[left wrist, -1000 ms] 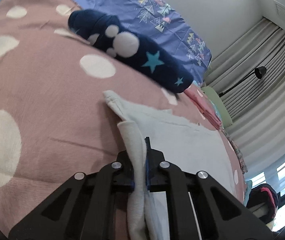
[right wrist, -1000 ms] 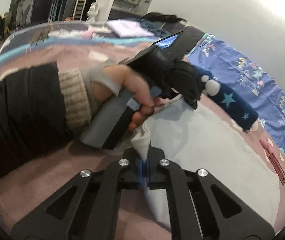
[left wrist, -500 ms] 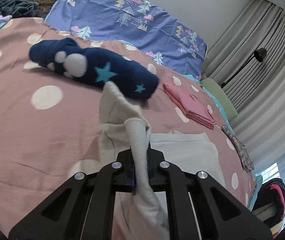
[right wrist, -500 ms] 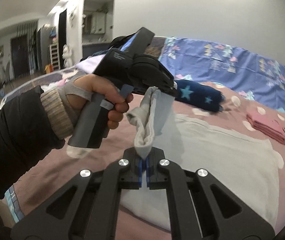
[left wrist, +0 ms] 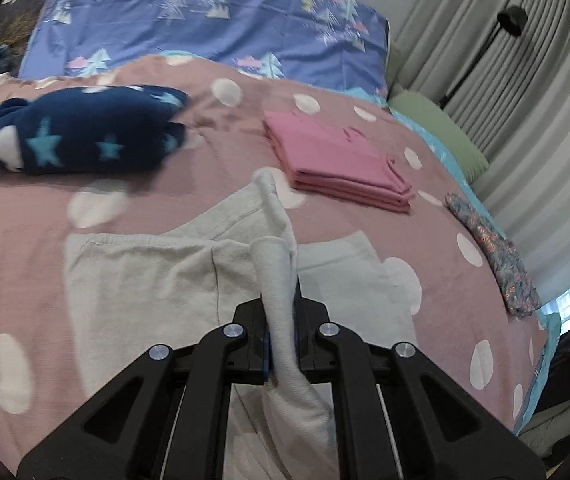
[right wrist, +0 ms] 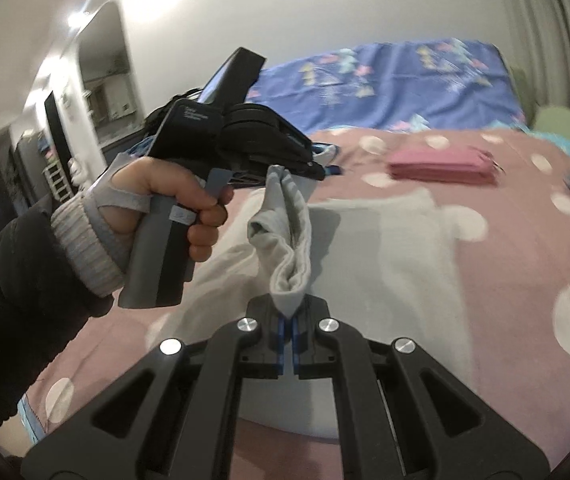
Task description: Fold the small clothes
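Observation:
A pale grey garment lies on the pink polka-dot bedspread. My left gripper is shut on one edge of it, and a fold of cloth rises between the fingers. My right gripper is shut on another part of the same garment and holds it lifted off the bed. The left gripper also shows in the right wrist view, held in a hand above the cloth, pinching its upper end.
A folded pink stack lies beyond the garment, also in the right wrist view. A navy star-patterned roll lies at far left. A blue patterned pillow, a green cushion and a floral cloth sit near the bed's edges.
Both grippers have lifted the grey garment's edge off the bed and carried it over toward the pink stack. The view has swung right, away from the navy roll.

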`<state>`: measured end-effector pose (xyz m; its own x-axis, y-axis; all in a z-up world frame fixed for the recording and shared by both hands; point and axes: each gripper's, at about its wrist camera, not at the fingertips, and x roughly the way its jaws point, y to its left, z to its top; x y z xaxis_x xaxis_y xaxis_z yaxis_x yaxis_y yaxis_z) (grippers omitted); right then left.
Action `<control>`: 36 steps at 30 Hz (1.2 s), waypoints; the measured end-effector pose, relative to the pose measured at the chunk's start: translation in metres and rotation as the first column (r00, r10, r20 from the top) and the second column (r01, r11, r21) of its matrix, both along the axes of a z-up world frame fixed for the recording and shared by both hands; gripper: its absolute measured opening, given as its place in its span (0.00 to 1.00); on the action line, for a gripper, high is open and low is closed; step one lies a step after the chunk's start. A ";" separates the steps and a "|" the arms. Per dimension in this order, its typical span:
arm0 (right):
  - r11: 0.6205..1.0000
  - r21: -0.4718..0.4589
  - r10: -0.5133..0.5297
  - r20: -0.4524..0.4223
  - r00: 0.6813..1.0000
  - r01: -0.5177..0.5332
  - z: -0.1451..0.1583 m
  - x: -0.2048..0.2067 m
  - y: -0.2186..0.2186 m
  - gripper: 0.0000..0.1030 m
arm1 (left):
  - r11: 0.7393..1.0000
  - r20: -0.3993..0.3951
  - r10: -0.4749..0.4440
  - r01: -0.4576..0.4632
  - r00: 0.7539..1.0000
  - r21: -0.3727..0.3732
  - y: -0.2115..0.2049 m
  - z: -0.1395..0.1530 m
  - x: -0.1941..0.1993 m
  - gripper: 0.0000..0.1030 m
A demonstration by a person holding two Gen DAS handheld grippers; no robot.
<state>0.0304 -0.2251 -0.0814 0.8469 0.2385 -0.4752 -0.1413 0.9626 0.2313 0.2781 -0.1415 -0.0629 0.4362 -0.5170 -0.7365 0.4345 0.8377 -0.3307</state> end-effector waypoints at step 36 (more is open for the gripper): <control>0.921 0.390 0.006 -0.064 0.998 0.019 -0.051 -0.016 -0.099 0.02 | 0.958 0.231 -0.174 0.111 0.957 0.263 0.016 0.007 -0.181 0.77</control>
<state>0.0144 -0.3239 -0.1322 0.8206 0.4103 -0.3978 -0.1082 0.7950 0.5969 0.0972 -0.1251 -0.0556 0.5568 -0.4047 -0.7253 0.5973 0.8019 0.0111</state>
